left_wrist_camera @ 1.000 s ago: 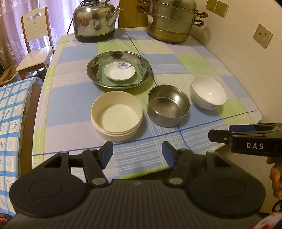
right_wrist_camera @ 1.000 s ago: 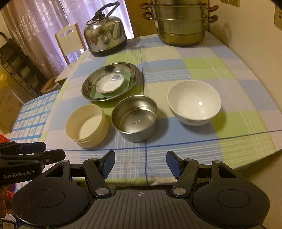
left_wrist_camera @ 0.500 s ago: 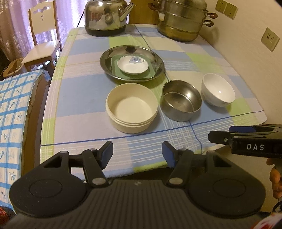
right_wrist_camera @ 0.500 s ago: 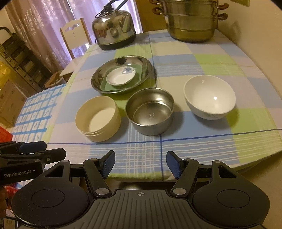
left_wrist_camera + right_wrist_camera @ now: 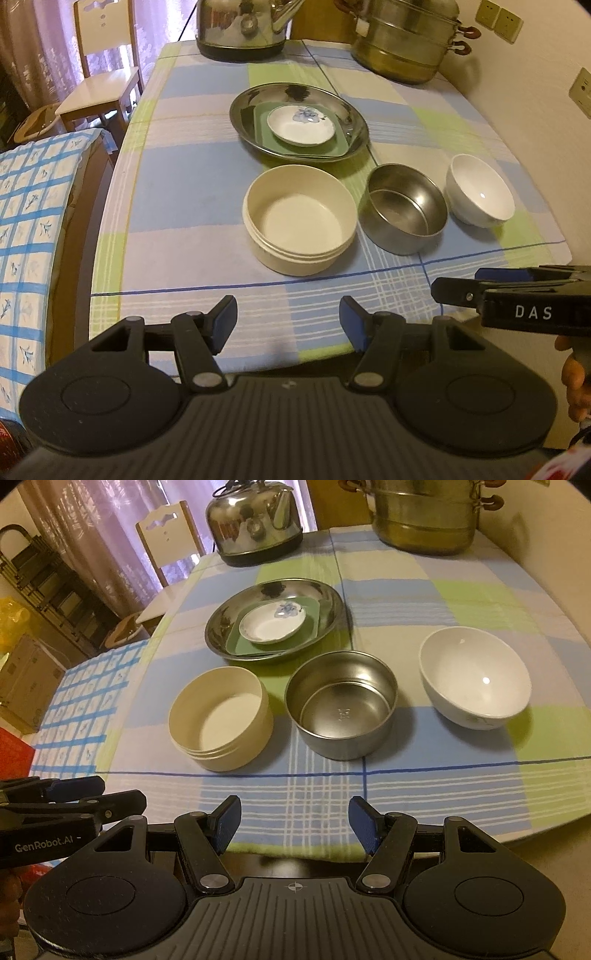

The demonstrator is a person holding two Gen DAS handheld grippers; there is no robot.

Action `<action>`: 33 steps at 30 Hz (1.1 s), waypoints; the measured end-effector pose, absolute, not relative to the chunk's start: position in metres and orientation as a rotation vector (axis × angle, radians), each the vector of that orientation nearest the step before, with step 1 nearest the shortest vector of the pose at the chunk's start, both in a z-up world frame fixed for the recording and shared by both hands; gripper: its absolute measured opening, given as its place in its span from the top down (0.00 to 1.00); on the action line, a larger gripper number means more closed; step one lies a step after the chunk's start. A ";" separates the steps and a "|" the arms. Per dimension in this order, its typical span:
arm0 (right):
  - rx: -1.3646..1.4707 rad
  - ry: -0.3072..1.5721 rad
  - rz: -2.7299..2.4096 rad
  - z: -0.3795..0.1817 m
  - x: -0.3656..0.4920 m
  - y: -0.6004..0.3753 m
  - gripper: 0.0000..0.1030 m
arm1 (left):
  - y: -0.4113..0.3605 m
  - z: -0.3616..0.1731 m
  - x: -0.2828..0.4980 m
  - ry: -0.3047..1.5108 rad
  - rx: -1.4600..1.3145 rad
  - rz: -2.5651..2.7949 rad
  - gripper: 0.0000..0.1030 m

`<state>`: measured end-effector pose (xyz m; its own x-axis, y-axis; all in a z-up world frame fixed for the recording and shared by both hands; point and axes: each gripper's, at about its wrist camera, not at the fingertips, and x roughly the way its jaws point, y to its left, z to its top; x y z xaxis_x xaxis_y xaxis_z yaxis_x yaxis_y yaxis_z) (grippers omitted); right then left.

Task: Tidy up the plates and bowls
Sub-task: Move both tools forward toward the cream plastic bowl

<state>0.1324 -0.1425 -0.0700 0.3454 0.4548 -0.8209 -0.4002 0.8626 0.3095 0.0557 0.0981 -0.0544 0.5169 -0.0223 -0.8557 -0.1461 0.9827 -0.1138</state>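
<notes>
Three bowls stand in a row on the checked tablecloth: a cream bowl [image 5: 299, 225] [image 5: 221, 718] on the left, a steel bowl [image 5: 403, 208] [image 5: 341, 703] in the middle, a white bowl [image 5: 480, 194] [image 5: 474, 675] on the right. Behind them a steel plate [image 5: 332, 107] [image 5: 325, 594] carries a green square plate [image 5: 341, 146] [image 5: 312, 609] with a small white flowered dish [image 5: 301, 123] [image 5: 271, 622] on top. My left gripper [image 5: 288, 323] hovers open over the table's near edge, short of the cream bowl. My right gripper [image 5: 294, 821] is open too, empty, short of the steel bowl.
A steel kettle [image 5: 240, 26] [image 5: 255, 520] and a stacked brass steamer pot [image 5: 402, 40] [image 5: 424, 517] stand at the table's far end. A wooden chair [image 5: 103, 70] is at the far left, a blue-checked cloth [image 5: 26, 221] beside the table. A wall runs along the right.
Both grippers have drifted and sunk a little; the bowls sit more to the right in both views. Neither gripper's opening has changed, and no dish has moved.
</notes>
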 end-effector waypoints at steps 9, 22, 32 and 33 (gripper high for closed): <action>0.107 1.076 0.595 -0.075 0.144 -0.132 0.37 | 0.112 -0.061 0.068 1.017 -0.202 0.120 0.42; 0.157 1.045 0.639 -0.090 0.168 -0.102 0.38 | 0.126 -0.075 0.100 0.979 -0.209 0.146 0.43; 0.135 1.034 0.621 -0.104 0.187 -0.081 0.55 | 0.129 -0.088 0.124 0.972 -0.187 0.132 0.49; 0.137 1.034 0.619 -0.106 0.189 -0.080 0.56 | 0.130 -0.091 0.127 0.975 -0.185 0.131 0.49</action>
<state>0.1887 -0.0798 -0.1059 0.3584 0.5402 -0.7614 -0.4155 0.8226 0.3881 0.1271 0.1296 -0.0905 0.5554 0.0276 -0.8311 -0.1932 0.9764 -0.0967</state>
